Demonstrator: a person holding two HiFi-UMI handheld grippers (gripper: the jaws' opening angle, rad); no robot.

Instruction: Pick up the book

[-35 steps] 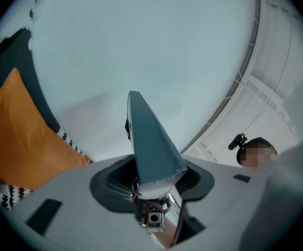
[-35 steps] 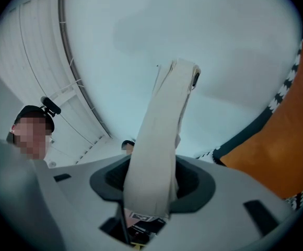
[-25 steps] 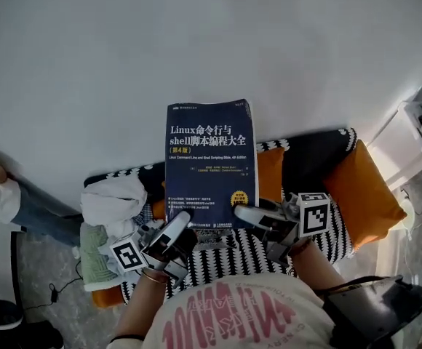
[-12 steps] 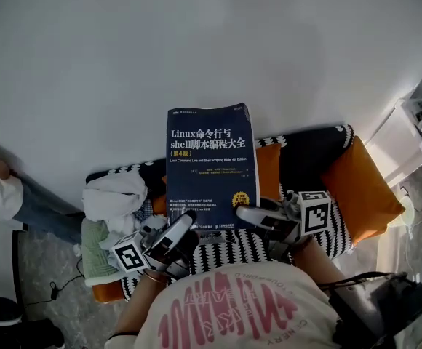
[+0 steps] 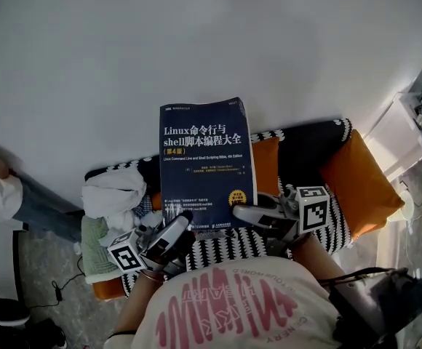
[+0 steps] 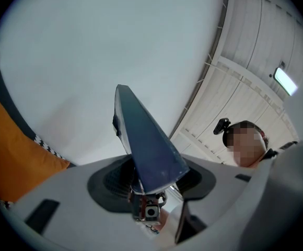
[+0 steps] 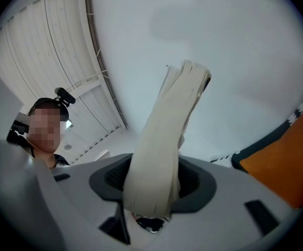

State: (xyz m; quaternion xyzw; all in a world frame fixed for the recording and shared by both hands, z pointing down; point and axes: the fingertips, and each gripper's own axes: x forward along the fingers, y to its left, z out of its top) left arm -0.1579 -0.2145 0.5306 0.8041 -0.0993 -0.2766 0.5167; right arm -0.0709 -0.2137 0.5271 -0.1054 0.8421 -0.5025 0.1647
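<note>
Grey plastic jaws of the left gripper (image 5: 178, 231) straddle the lower spine corner of the book (image 5: 206, 162). They are opening, though the pads look to be touching the covers. Right gripper (image 5: 246, 214) is clamped on the lower page-edge corner. Book stands upright in the air between the two, cover toward the person, above the patterned sofa (image 5: 225, 251). Judged: thick paperback, heavy, glossy cover likely slippery, some flex. Best gripped low and deep at both corners.

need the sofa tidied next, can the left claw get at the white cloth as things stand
Probably not yet: the left claw has the Linux book between its opening jaws. The white cloth lies close beside it, with nothing in between.
</note>
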